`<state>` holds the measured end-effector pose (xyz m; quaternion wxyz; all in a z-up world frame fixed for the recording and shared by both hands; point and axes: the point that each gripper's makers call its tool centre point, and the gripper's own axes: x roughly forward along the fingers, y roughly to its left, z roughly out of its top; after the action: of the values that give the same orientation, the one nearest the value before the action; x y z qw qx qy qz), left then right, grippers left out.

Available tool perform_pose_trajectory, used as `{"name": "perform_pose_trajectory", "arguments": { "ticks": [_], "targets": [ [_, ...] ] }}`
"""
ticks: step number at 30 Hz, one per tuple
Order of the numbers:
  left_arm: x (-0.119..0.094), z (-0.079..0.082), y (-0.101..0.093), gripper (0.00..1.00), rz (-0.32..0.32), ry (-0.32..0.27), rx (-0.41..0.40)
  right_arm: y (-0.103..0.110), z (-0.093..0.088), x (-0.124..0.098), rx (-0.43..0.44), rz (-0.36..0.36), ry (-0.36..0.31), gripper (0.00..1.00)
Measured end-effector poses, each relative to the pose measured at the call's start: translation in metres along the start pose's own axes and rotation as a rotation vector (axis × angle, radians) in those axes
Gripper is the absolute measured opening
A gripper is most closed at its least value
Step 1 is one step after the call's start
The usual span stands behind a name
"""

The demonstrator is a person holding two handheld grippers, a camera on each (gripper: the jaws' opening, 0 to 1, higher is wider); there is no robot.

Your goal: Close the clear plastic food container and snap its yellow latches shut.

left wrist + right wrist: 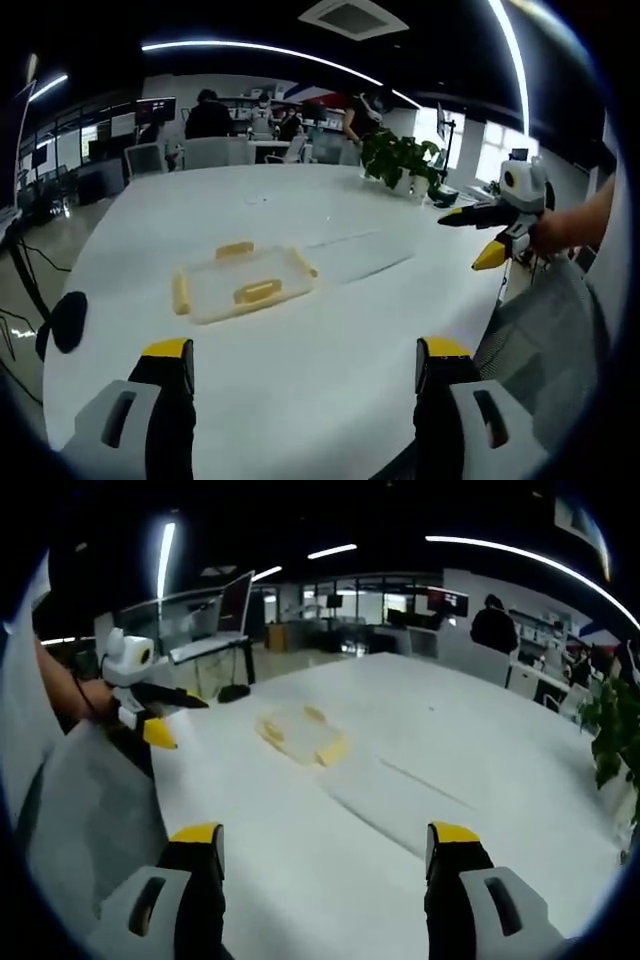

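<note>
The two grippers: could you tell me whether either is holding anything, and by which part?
Nothing is held: the left gripper and right gripper are open, short of the container.

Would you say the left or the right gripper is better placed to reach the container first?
Left, probably. The container lies straight ahead of the open left gripper and looks nearer; from the right gripper, also open, it looks farther off.

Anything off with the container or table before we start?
Nothing stands out. The clear container lies flat on the white table, yellow latches intact, nothing spilled. Both grippers, left and right, are open, away from it.
</note>
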<state>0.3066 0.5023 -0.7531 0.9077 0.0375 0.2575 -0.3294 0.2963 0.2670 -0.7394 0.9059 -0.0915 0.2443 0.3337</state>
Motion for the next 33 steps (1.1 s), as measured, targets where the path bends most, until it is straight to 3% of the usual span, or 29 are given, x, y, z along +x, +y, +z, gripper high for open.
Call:
{"name": "perform_pose_trajectory", "arguments": {
  "ticks": [19, 33],
  "targets": [
    [0.011, 0.006, 0.004, 0.92, -0.022, 0.025, 0.065, 0.007, 0.011, 0.023, -0.049, 0.05, 0.02, 0.79],
    [0.02, 0.009, 0.015, 0.91, -0.017, 0.03, 0.064, 0.0, 0.023, 0.039, -0.067, 0.055, 0.028, 0.78]
  ]
}}
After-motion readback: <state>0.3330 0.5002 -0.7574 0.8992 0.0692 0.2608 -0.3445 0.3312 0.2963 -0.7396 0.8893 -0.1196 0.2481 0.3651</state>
